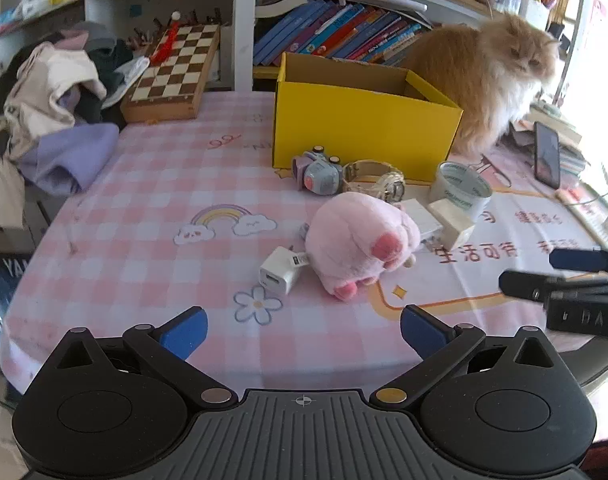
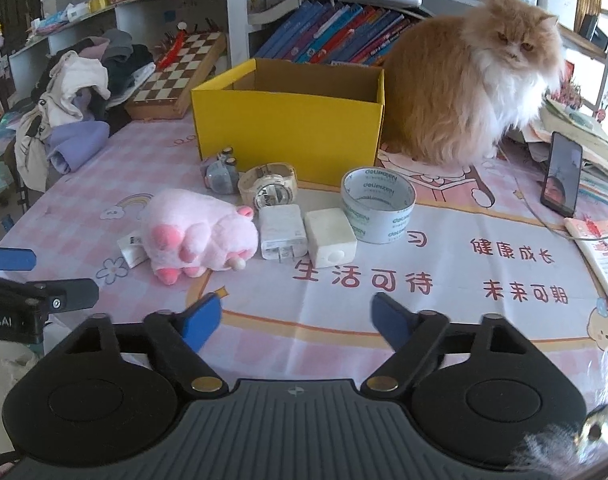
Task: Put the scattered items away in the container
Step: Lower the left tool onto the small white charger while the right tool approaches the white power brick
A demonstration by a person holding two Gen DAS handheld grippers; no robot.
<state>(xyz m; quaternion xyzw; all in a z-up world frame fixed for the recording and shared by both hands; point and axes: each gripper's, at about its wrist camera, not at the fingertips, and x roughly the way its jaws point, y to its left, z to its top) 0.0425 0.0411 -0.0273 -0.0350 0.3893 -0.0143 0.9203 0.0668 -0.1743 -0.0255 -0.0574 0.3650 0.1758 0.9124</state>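
Right tool [image 2: 296, 316] released, nothing between pads; left tool [image 1: 304, 330] likewise. Pink plush paw [image 2: 196, 236] on surface, ahead-left of right tool: light, soft, squashy; pinch across middle. Yellow box [image 2: 288, 120] beyond.

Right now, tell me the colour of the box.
Yellow box, brown inside; clearest in the right wrist view.
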